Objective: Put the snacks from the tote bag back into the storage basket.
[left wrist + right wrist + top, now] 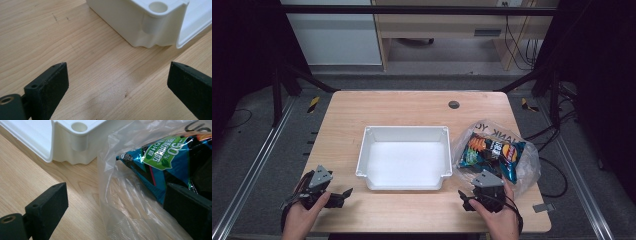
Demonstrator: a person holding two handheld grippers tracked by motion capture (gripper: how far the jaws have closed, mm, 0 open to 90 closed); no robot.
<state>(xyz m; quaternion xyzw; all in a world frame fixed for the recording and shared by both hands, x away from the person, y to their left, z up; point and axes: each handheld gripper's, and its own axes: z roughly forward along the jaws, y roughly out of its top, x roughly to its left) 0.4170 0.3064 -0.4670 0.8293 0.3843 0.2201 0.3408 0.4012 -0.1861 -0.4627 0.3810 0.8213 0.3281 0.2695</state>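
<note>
Approach step. The right gripper (469, 196), jaws wide and holding nothing, faces one clear crinkled plastic bag (517, 172) with one blue snack packet (492, 152) inside, lying right of one empty white plastic tray (404, 186). Next move, presumably: advance and close on the bag's near edge (thin, slippery film). The left gripper (343, 194) rests open and empty.

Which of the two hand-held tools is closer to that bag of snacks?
The right tool: it sits at the near edge of the snack bag, jaws open around the plastic. The left tool is across the table, beyond the white tray.
</note>
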